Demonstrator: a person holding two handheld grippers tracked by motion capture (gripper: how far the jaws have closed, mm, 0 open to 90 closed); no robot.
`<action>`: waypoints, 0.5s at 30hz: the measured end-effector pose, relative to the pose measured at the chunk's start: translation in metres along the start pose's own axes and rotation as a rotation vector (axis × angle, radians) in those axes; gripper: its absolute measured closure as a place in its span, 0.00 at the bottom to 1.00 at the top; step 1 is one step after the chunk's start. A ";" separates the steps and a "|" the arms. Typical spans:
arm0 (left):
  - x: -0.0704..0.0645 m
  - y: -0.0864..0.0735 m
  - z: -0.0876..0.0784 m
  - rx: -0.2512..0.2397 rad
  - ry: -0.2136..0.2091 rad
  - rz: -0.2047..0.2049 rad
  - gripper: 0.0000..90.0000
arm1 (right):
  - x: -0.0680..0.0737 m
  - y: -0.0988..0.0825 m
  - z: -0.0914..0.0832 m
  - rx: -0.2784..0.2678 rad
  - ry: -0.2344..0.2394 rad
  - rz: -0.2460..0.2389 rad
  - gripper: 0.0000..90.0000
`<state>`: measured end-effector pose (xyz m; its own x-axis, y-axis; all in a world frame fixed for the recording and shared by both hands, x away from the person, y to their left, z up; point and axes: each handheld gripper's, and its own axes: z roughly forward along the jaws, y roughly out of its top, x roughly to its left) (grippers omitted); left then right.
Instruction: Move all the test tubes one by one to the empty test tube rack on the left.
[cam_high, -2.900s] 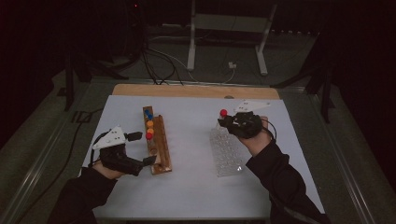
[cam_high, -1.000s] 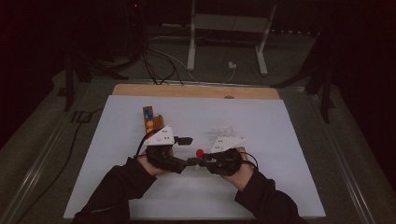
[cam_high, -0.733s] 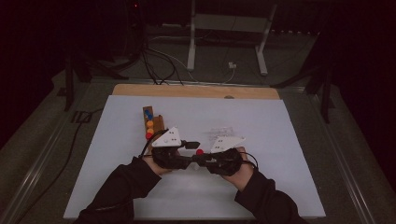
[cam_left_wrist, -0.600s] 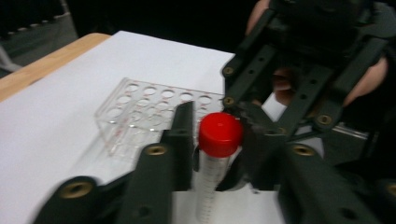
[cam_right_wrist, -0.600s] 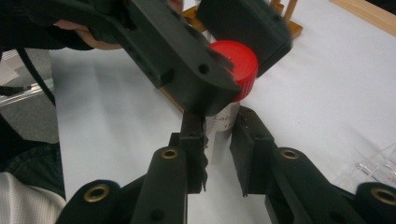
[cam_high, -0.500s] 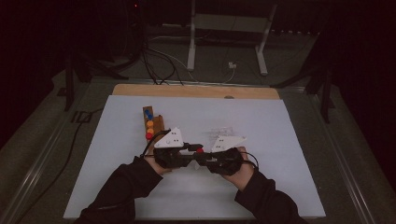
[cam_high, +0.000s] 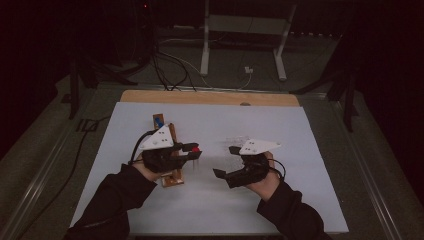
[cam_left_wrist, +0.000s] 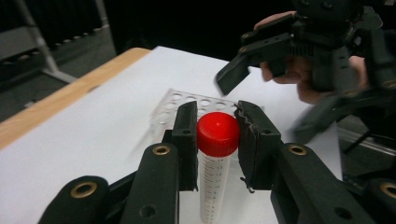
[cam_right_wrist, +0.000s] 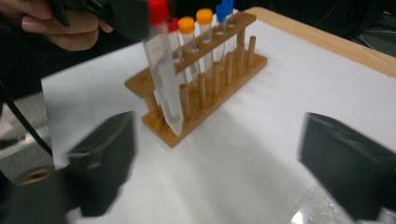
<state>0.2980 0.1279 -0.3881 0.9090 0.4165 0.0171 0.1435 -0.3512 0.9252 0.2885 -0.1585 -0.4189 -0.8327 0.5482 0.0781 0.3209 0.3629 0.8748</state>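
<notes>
The left gripper (cam_high: 192, 151) is clamping a clear plastic tube (cam_left_wrist: 214, 186) by its round red screw cap (cam_left_wrist: 218, 134), with one black pad pressing on each side of the cap; its jaws have just been closing, and the tube is sitting between them. In the left gripper view the tube is hanging straight down from the cap, its transparent wall is carrying a column of fine printed graduation marks, and it is looking empty. In the right gripper view the same tube (cam_right_wrist: 163, 70) is showing as a long, slim cylinder tapering to a cone at the bottom, tilting slightly, and its tip is hanging in front of the near end of the wooden rack (cam_right_wrist: 205, 100); whether it is touching the rack cannot be told. That rack is holding other capped tubes upright: one red, two orange and two blue. From the high view the red cap (cam_high: 196, 149) is peeking out at the tips of the left gripper, raised above the white table surface (cam_high: 300, 200) just beside the rack (cam_high: 171, 165). The right gripper (cam_high: 226, 161) is standing well apart from the tube with its jaws spread wide and nothing between them; they have just been opening. A clear plastic rack (cam_left_wrist: 187, 105) with rows of round holes is lying on the table beyond the held tube.
</notes>
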 end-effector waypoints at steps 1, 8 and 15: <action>0.001 0.001 -0.005 -0.002 0.012 -0.001 0.80 | -0.001 0.000 -0.001 0.001 0.019 -0.001 0.00; 0.011 0.002 -0.038 -0.016 0.093 -0.012 0.80 | -0.001 0.001 -0.003 -0.010 0.032 0.004 0.00; 0.019 -0.003 -0.061 -0.025 0.158 -0.028 0.80 | 0.001 0.001 -0.003 -0.009 0.037 -0.008 0.00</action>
<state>0.2905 0.1883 -0.3675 0.8317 0.5530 0.0490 0.1561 -0.3178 0.9352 0.2868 -0.1598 -0.4165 -0.8515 0.5169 0.0886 0.3101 0.3602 0.8798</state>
